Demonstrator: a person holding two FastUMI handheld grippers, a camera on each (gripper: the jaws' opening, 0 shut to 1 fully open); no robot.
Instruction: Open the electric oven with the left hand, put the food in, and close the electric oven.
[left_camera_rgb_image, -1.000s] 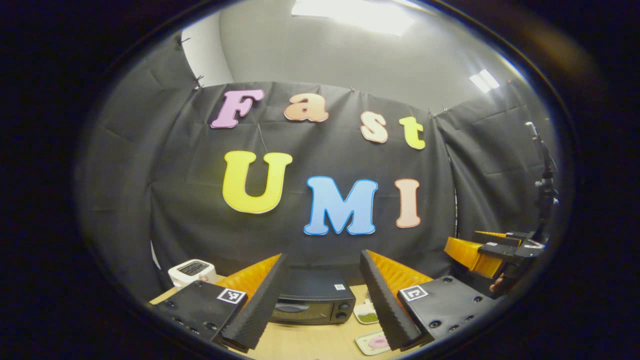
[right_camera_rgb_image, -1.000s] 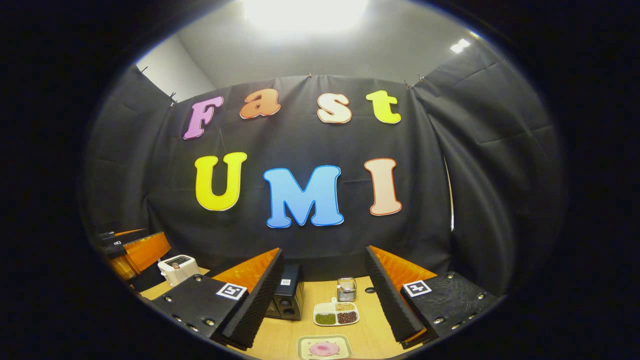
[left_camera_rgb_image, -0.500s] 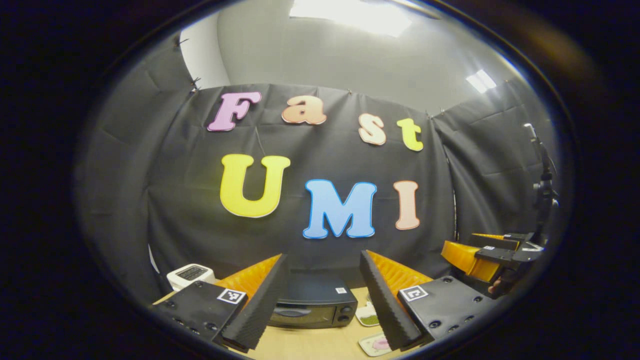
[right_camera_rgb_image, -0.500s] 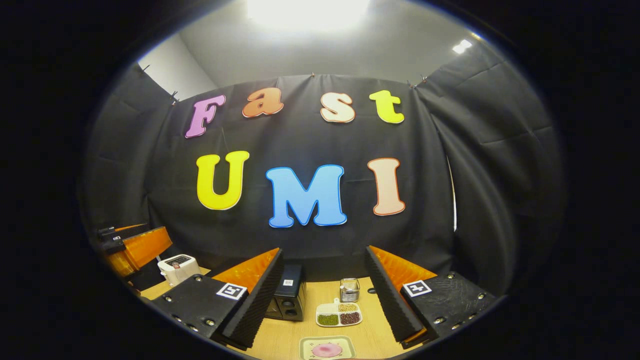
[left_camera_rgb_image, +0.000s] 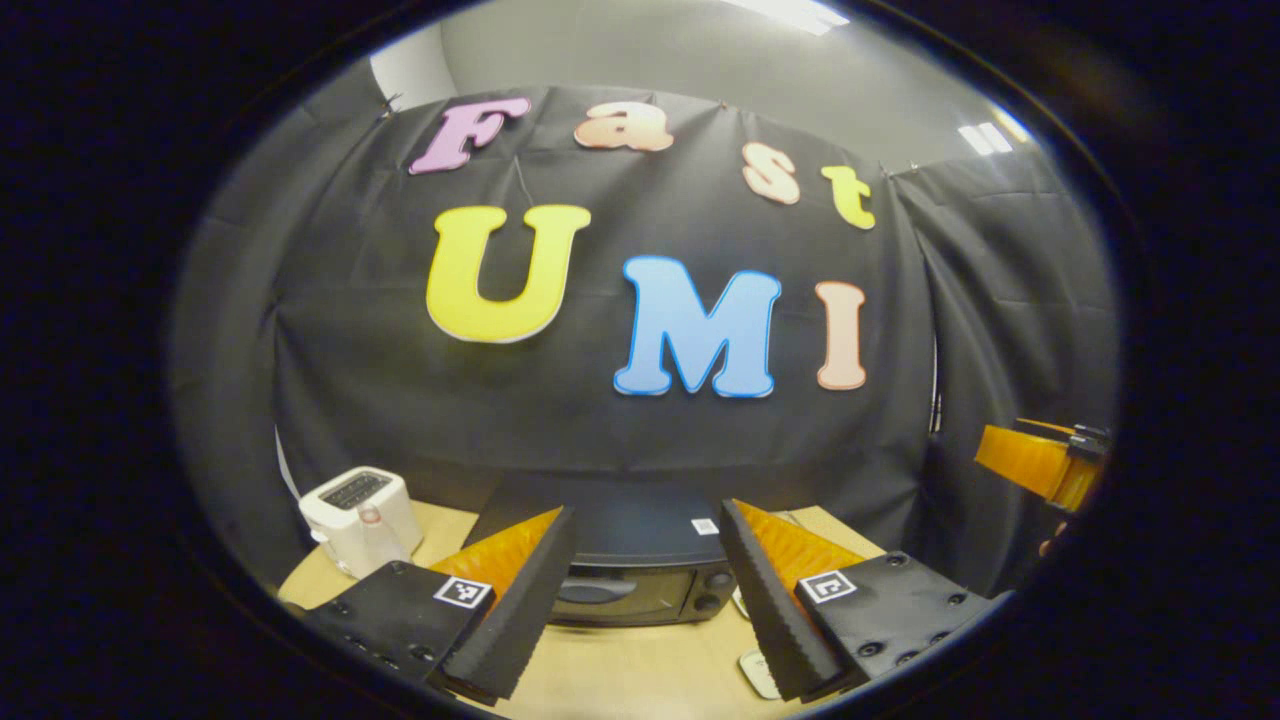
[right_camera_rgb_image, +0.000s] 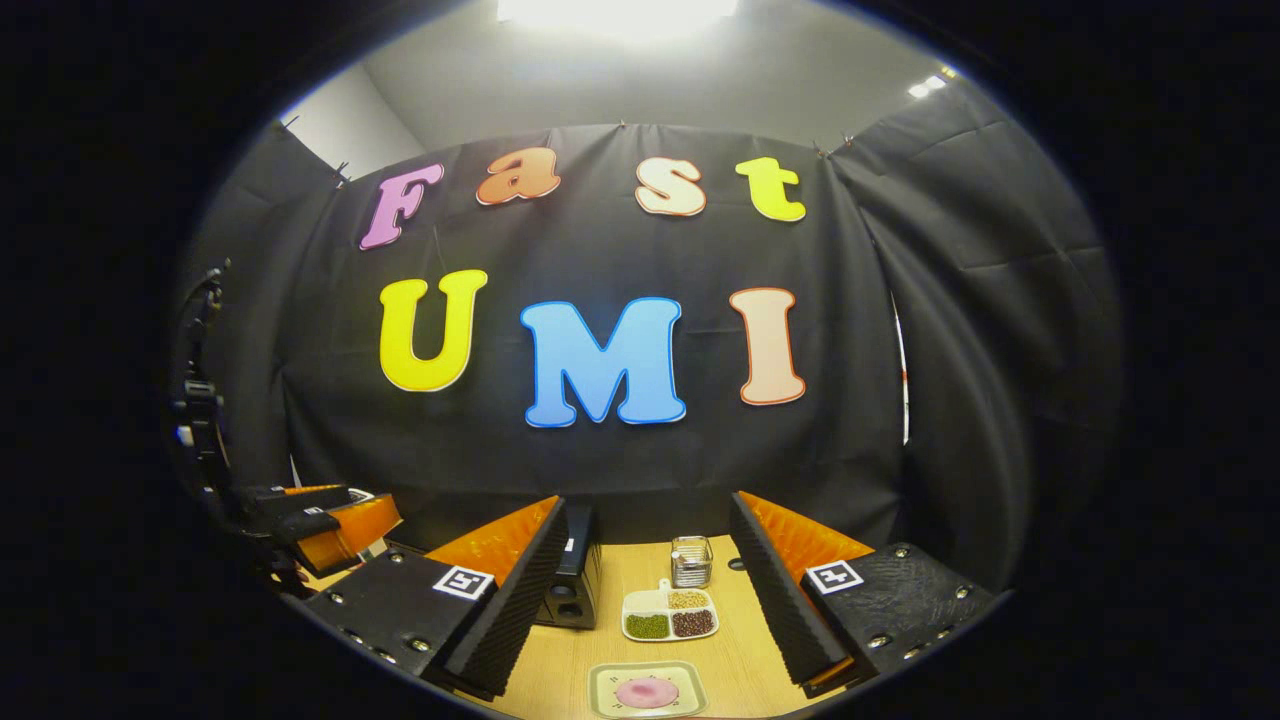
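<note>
The black electric oven (left_camera_rgb_image: 640, 580) stands on the wooden table, door shut, handle and knobs facing me. My left gripper (left_camera_rgb_image: 647, 514) is open just in front of it, with nothing between its fingers. In the right gripper view the oven (right_camera_rgb_image: 572, 590) shows side-on at the left. A square plate (right_camera_rgb_image: 603, 683) with pink food (right_camera_rgb_image: 647, 692) lies on the table close below my open, empty right gripper (right_camera_rgb_image: 648, 502). The left gripper (right_camera_rgb_image: 325, 515) hangs at the left edge of the right gripper view. The right gripper (left_camera_rgb_image: 1040, 465) shows at the far right of the left gripper view.
A white toaster (left_camera_rgb_image: 360, 512) sits left of the oven. A divided dish of beans (right_camera_rgb_image: 670, 613) and a small clear jar (right_camera_rgb_image: 690, 560) stand right of the oven. Black cloth walls close in the table (right_camera_rgb_image: 735, 650) at the back and sides.
My left gripper has moved forward and tipped down, so the oven and toaster look larger and closer. The right gripper view has tilted down slightly; the plate has not moved.
</note>
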